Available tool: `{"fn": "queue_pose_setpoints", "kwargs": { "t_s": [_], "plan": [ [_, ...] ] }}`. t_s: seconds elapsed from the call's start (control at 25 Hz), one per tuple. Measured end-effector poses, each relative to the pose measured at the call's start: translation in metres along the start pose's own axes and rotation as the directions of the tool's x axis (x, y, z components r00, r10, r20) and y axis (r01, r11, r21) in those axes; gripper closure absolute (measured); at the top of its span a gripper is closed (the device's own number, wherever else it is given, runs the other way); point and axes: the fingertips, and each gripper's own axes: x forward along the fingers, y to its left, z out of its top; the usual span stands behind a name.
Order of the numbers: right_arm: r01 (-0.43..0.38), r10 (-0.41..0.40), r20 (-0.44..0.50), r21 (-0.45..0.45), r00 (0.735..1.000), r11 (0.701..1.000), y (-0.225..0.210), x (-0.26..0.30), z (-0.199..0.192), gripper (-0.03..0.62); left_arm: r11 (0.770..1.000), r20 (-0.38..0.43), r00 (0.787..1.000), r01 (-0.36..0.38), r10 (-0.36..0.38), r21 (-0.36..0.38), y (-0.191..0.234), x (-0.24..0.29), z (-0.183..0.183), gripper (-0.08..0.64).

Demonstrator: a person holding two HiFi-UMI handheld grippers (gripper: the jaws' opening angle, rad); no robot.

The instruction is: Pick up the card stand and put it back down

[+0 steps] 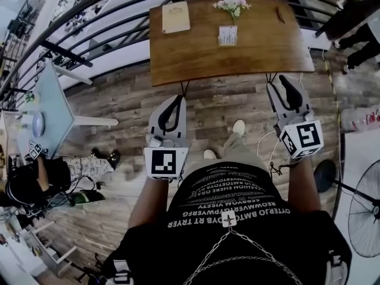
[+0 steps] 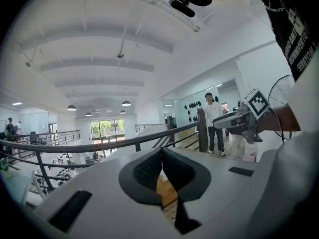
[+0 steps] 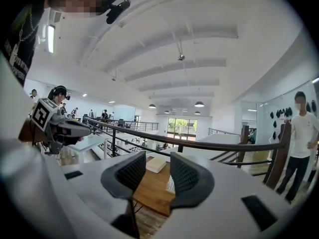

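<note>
1. Card stand [image 1: 227,35]: a small pale card, upright and roughly square. There is faint print on its face, too small to read.
2. It stands on the wooden table [image 1: 202,61], a little right of centre and toward the far half of the top.
3. Neighbours on the table:
   - A small bunch of pale flowers [image 1: 233,5] sits just behind the stand.
   - A tan notebook [image 1: 176,17] lies flat toward the far left corner, apart from the stand.
   - A dark pen [image 1: 279,14] lies near the far right corner.
4. Left gripper [image 1: 176,101]: held over the plank floor [image 1: 119,100], just short of the table's near edge. In the left gripper view the tips of its two dark ribbed pads meet, with only a sliver of gap lower down. Nothing is gripped. Table wood shows through the sliver.
5. Right gripper [image 1: 284,81]: held by the table's near right corner. In the right gripper view its jaws stand narrowly apart with nothing between the pads. The tabletop and notebook show through the gap. A pale patch sits at the right pad's inner edge, and I cannot tell whether it is the stand.
6. Stand against jaws: it lies ahead of both grippers, across the tabletop, between their two lines. It is well apart from each and neither touches it.
7. A black railing [image 1: 119,16] curves round beyond the table.
</note>
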Motion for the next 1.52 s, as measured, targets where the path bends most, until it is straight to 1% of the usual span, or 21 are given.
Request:
{"fn": "queue_pose_setpoints", "kwargs": {
  "t_s": [0.12,0.28,0.44,0.6,0.68,0.92,1.16,1.4,1.52],
  "plan": [
    [-0.001,0.001,-0.007,0.003,1.0,1.0,-0.009,0.007,-0.002,0.433,1.0,0.001,1.0,-0.01,0.01,0.011,0.005,0.012,0.004,0.534],
    [-0.004,0.005,-0.026,0.011,1.0,1.0,-0.023,0.015,-0.006,0.434,1.0,-0.003,1.0,-0.025,0.025,0.007,0.01,0.031,0.008,0.534],
    [-0.013,0.014,-0.039,0.012,0.999,1.0,-0.036,0.023,-0.01,0.434,1.0,0.002,1.0,-0.017,0.017,0.021,0.004,0.049,0.011,0.534],
    [-0.032,0.033,-0.034,0.012,0.999,0.999,-0.045,0.037,-0.007,0.433,1.0,-0.005,1.0,-0.021,0.021,0.003,0.0,0.064,0.011,0.534],
    [-0.041,0.041,-0.032,0.009,0.999,0.999,-0.05,0.046,-0.004,0.434,1.0,-0.007,1.0,-0.024,0.024,0.007,0.002,0.073,0.013,0.534],
    [-0.067,0.067,-0.028,0.001,0.997,0.998,-0.071,0.069,0.001,0.433,0.998,-0.006,0.998,-0.06,0.06,0.009,0.013,0.097,0.022,0.534],
    [-0.105,0.105,-0.012,-0.005,0.994,0.995,-0.089,0.084,0.007,0.434,0.997,-0.005,0.997,-0.078,0.078,0.02,0.006,0.119,0.032,0.534],
    [-0.129,0.129,0.005,-0.008,0.992,0.992,-0.114,0.093,0.011,0.434,0.993,-0.011,0.993,-0.119,0.119,0.02,0.002,0.137,0.042,0.534],
    [-0.139,0.139,0.012,-0.012,0.99,0.99,-0.13,0.101,0.012,0.434,0.991,-0.008,0.992,-0.129,0.129,0.025,-0.001,0.154,0.047,0.534]
  ]
}}
